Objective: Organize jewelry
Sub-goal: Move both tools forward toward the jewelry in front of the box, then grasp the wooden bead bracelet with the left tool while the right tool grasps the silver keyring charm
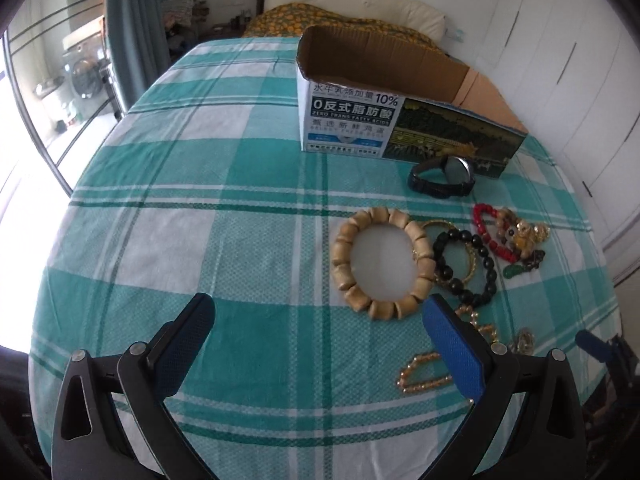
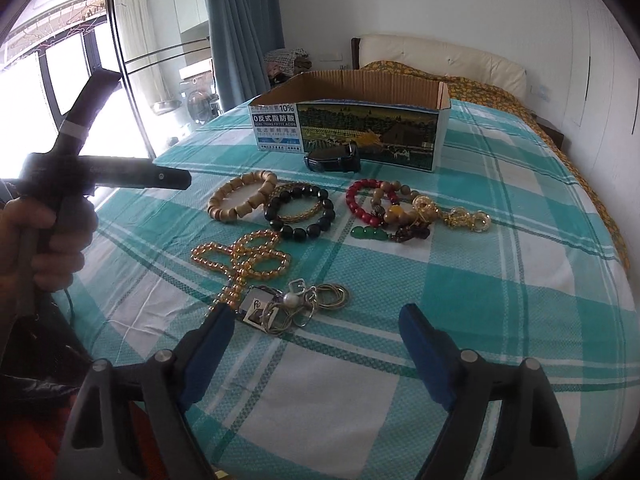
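a: what's round the grippers?
b: left gripper (image 1: 318,316) spread wide, nothing in it, wooden bead bracelet (image 1: 382,262) just ahead. right gripper (image 2: 316,316) also spread, empty, keyring clutter (image 2: 298,306) just beyond its tips.
a: count?
b: one watch (image 2: 334,158) in front of the cardboard box (image 2: 352,126), touching or not, can't tell. one black bead bracelet (image 2: 300,214), one red (image 2: 360,200), one amber strand (image 2: 244,258).
a: surface?
b: teal checked sheet (image 2: 500,240) on a bed; bedroom w/ curtain (image 2: 240,28), pillow (image 2: 440,58).
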A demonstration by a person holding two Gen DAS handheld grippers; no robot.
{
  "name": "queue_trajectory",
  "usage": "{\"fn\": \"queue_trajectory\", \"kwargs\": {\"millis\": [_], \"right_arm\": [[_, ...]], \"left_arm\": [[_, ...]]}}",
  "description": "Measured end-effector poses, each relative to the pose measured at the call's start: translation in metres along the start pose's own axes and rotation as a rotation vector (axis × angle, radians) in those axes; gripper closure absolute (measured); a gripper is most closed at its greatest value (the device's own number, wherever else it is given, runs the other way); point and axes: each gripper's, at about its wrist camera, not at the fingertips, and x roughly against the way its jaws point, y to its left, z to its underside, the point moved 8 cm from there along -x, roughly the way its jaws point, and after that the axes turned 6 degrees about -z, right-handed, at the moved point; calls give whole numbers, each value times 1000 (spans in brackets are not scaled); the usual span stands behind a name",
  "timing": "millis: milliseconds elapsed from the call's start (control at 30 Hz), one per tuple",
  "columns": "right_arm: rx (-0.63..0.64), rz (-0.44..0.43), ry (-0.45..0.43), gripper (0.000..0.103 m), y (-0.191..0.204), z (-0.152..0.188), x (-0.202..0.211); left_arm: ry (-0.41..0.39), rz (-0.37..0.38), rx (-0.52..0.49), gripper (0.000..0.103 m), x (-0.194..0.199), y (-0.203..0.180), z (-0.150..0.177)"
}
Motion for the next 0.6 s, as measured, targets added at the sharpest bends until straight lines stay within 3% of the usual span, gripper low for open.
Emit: {"fn": "queue_trajectory", "kwargs": {"millis": [167,333,400,467,600], "right_arm": [[-15,-6,22,30,0,4,-30],[-44,-28,22,35,-2,4,-35],[-64,-40,27,35,-4,5,-35],[-68,-56,35,46,-2,4,-34],[-52,-108,52,49,10,3,-39]], "left_arm": [[37,-44,10,2,-32,1,-5],[75,-127,-35,4,-50,-1,-1],[52,-144,-58,3,-50,-5,3],[62,-129,-59,4,-49,-8,9],[65,-106,-84,19,-42,-17,18]]}}
